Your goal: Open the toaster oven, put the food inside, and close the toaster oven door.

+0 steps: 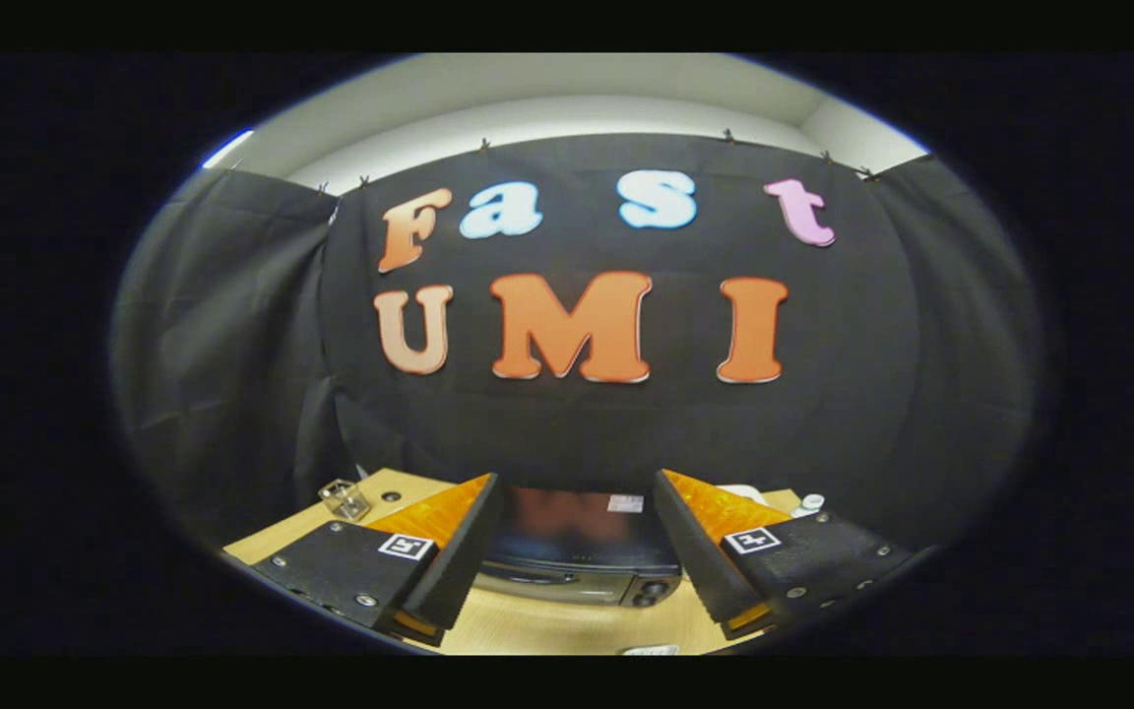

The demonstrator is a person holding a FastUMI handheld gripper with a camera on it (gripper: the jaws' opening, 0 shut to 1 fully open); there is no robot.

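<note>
A dark toaster oven (577, 551) with a silvery front and knobs at its right end stands on the wooden table (547, 625), beyond and between my two fingers. Its door looks closed, seen from above. My gripper (575, 537) is open, held high over the table, with nothing between the fingers. One finger (454, 556) stands left of the oven and the other to its right. I cannot make out the food.
A small clear glass-like object (344, 499) sits on the table at the far left. White items (803, 505) lie behind the right finger. A small white thing (651, 650) lies at the table's near edge. Black cloth walls the booth behind.
</note>
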